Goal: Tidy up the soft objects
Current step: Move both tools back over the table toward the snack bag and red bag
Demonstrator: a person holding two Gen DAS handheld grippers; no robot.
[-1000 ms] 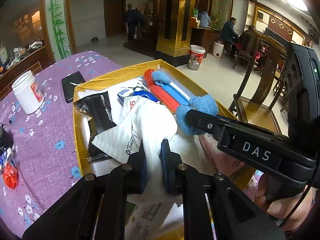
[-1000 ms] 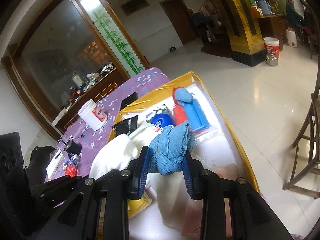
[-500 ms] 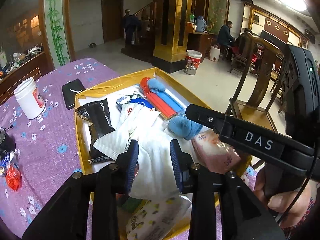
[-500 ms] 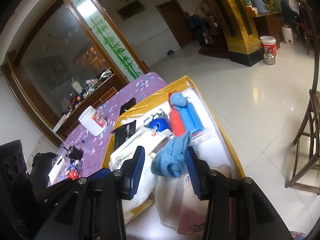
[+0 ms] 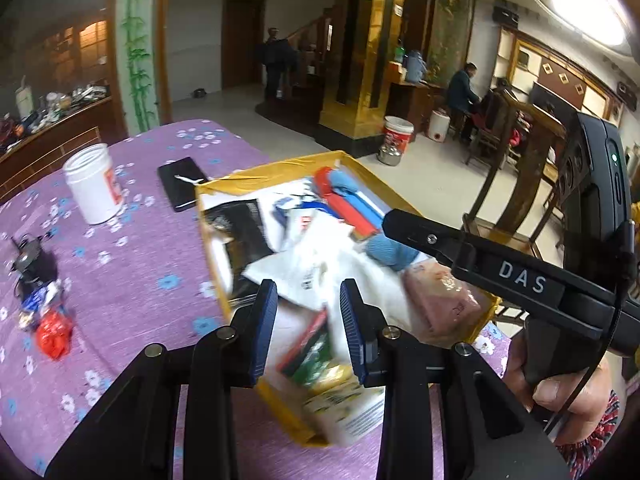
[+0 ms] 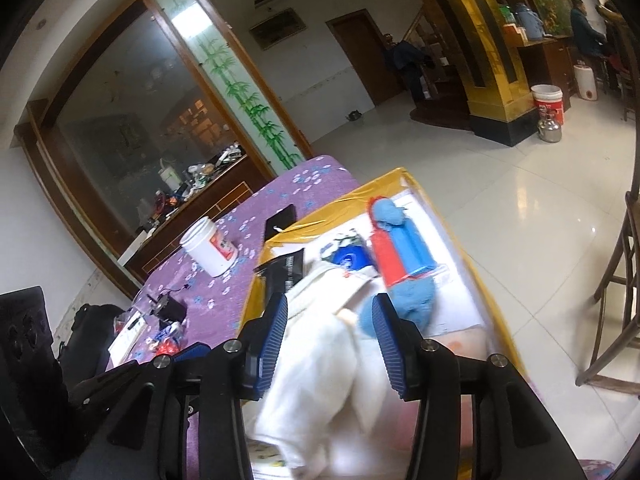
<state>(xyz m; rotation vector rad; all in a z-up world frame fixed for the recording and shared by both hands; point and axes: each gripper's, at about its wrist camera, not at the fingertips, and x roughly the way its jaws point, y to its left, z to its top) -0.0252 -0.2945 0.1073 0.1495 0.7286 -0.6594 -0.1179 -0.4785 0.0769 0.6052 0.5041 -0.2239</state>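
Note:
A yellow-rimmed box on the purple flowered table holds soft things. A white cloth lies in its middle. A blue knitted sock lies beside it, near a red and blue roll. A pink pack sits at the near right. My left gripper is open and empty above the white cloth. My right gripper is open and empty above the cloth and sock; it also shows in the left wrist view.
A black pouch and printed packs also lie in the box. On the table stand a white jar, a black phone, a small black device and a red wrapper. A wooden chair stands right.
Both grippers have opened and pulled back. The left one let go of the white cloth, the right one let go of the blue sock; both now lie in the box.

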